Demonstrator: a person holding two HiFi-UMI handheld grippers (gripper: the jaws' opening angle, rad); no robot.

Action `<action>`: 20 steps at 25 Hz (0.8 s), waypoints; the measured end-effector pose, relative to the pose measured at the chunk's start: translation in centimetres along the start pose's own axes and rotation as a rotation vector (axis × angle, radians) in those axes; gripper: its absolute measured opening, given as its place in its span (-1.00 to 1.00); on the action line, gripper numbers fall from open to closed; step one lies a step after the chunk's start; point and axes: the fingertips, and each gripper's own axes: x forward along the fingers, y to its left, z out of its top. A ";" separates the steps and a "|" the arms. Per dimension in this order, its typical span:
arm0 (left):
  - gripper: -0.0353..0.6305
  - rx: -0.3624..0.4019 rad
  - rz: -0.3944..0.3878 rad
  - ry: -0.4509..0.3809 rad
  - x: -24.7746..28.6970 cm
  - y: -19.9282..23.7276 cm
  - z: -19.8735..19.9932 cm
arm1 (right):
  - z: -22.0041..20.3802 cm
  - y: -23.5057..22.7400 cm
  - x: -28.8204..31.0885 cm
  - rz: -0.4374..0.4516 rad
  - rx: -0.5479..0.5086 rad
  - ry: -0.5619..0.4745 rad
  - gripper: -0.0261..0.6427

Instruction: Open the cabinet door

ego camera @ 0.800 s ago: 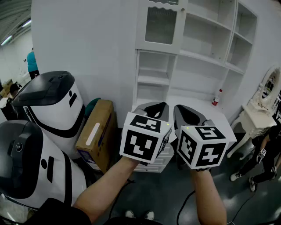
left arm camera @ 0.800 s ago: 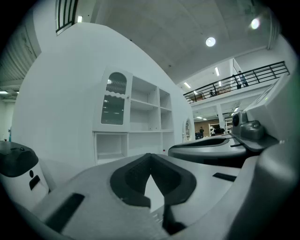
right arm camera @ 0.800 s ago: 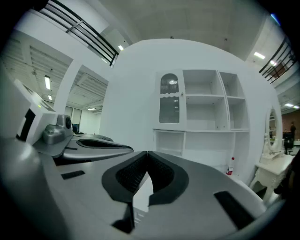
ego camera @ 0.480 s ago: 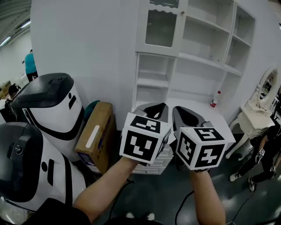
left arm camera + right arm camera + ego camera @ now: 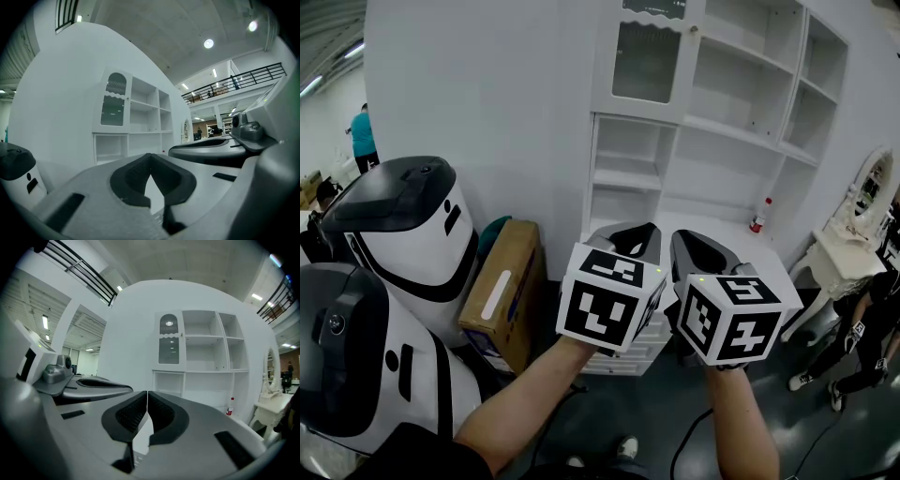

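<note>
The white cabinet's glass-paned door [image 5: 645, 61] is closed at the upper left of the shelf unit, with open shelves [image 5: 750, 80] beside it and below it. My left gripper [image 5: 645, 231] and right gripper [image 5: 682, 238] are held side by side at chest height, well short of the cabinet and below the door. Both are shut with nothing between the jaws. In the left gripper view the door [image 5: 114, 110] stands far off above the closed left gripper [image 5: 150, 158]. The right gripper view shows the door [image 5: 168, 345] above the closed right gripper [image 5: 147, 395].
Two white-and-black robot bodies [image 5: 403, 234] and a cardboard box [image 5: 502, 286] stand left of the cabinet. A red-capped bottle [image 5: 759, 211] sits on the cabinet's counter. A white dressing table [image 5: 848, 248] and a person in black [image 5: 862, 337] are at the right. A person in teal [image 5: 364, 136] is far left.
Both grippers stay shut and side by side, almost still. The head view has shifted slightly, so the cabinet sits a little lower in the picture.
</note>
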 end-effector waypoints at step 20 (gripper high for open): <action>-0.87 0.034 0.067 -0.016 11.7 0.1 1.8 | 0.5 -10.3 6.5 0.053 0.007 -0.040 -0.86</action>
